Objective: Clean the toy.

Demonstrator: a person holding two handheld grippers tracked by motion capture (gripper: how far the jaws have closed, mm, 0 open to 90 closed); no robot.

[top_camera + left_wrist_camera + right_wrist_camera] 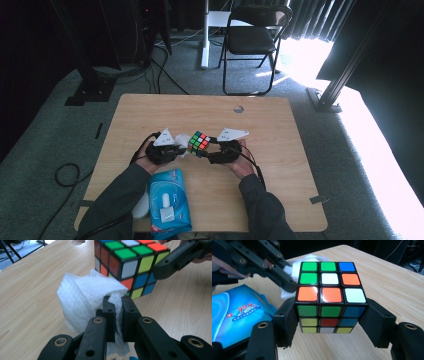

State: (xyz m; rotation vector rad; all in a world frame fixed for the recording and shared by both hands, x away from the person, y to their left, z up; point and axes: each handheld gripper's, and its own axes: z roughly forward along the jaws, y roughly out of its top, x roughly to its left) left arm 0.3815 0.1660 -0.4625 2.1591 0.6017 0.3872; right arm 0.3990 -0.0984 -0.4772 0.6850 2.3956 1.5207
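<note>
A wooden table (pixel 280 165) takes up the middle of the high view, with a small round hole (pixel 238 108) near its far edge and a black folding chair (pixel 252 37) standing on the carpet beyond it. At the near edge, just by the person's left forearm, lies a blue pack of wet wipes (pixel 168 200), flat on the wood; its printed blue wrapper also shows at the lower left of the right gripper view.

Both hands meet over the centre of the table. The right gripper (pixel 329 320) has its two black jaws closed against opposite sides of a scrambled puzzle cube (pixel 329 292), gripping it along its lower two layers, so the cube sits squarely between the pads with its top face of green, white, orange and blue squares turned up towards the camera. In the high view the cube appears held a little above the wood.

The left gripper (pixel 115 306) stands just beside the cube. Its jaws are nearly together, pinching a crumpled white wipe (pixel 82 300) between the tips. The wipe bulges out to the left of the jaws, and its upper fold touches the cube's near lower corner.
</note>
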